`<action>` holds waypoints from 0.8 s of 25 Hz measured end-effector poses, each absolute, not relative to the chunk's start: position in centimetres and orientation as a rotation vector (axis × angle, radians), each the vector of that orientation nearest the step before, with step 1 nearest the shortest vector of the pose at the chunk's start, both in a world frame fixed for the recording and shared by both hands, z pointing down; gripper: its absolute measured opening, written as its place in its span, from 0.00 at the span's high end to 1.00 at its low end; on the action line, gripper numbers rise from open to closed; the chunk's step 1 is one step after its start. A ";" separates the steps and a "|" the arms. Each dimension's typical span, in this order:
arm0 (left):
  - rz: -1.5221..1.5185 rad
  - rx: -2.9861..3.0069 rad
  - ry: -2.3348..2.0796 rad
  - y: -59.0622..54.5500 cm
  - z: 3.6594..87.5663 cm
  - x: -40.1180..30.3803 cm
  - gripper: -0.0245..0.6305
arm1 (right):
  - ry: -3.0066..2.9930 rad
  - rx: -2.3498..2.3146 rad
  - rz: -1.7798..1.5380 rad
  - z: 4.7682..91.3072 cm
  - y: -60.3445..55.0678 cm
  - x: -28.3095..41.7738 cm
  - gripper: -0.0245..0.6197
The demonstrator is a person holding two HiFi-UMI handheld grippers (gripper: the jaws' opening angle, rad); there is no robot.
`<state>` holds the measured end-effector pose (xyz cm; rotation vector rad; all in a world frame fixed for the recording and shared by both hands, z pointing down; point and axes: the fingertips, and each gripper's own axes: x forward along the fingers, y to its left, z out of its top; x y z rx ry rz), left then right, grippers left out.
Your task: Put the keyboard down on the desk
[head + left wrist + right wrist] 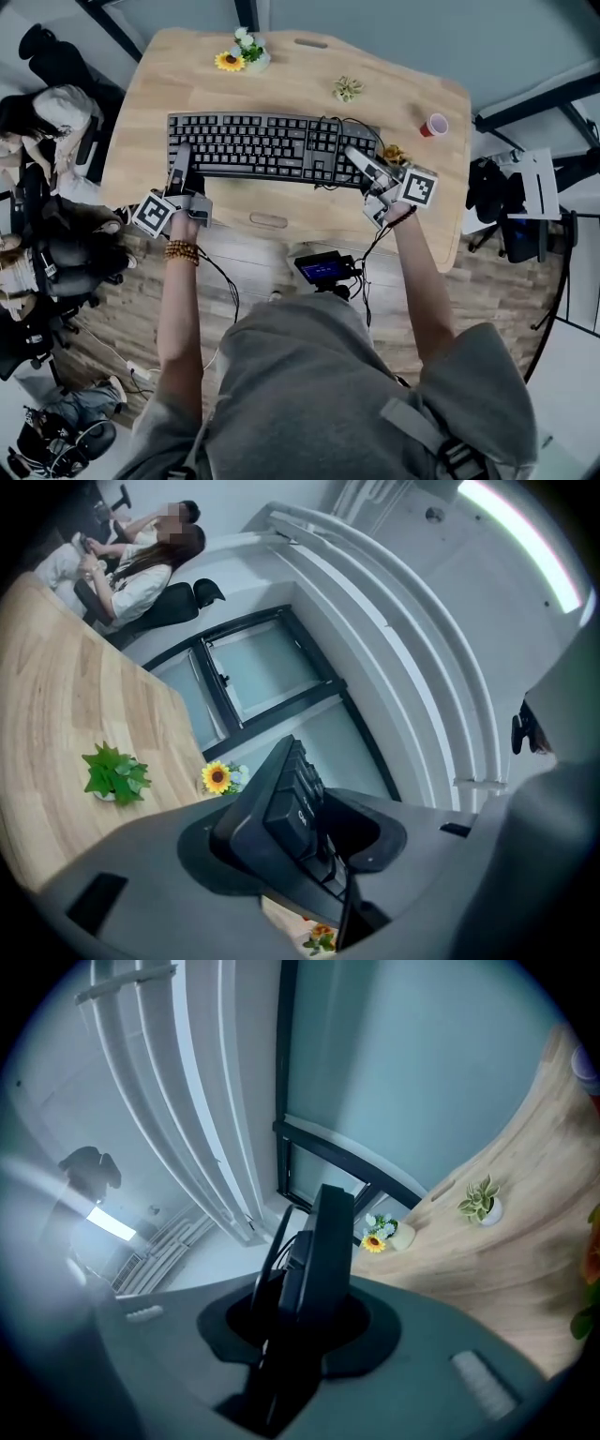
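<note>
keyboard (pixel 262 145) ends gripped, lengthwise across desk (pixel 309 202) middle

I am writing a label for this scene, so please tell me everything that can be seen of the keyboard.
The keyboard is black and full-size, apparently plastic, with a number pad at its right end, where a thin black cable loops out. It sits keys up, lengthwise over the light wooden desk. The left gripper clamps its left end and the right gripper its right end. Whether its underside touches the desk cannot be told.
</note>
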<state>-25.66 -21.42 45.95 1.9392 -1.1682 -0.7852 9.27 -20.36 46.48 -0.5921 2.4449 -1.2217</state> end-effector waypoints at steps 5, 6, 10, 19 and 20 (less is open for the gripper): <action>-0.685 1.893 -1.258 -22.8 49.6 -25.9 0.63 | 2.438 -0.606 -1.289 49.1 -22.2 9.5 0.79; -0.666 1.862 -1.280 -23.8 50.9 -25.8 0.63 | 2.426 -0.613 -1.316 50.1 -23.3 9.8 0.79; -0.594 1.801 -1.324 -26.6 54.4 -25.2 0.62 | 2.391 -0.632 -1.418 53.8 -26.6 10.5 0.78; -0.522 1.714 -1.359 -27.3 59.5 -26.1 0.62 | 2.369 -0.693 -1.525 58.1 -28.1 9.6 0.76; -0.517 1.701 -1.362 -27.3 60.2 -26.3 0.62 | 2.367 -0.694 -1.533 58.6 -28.3 9.4 0.76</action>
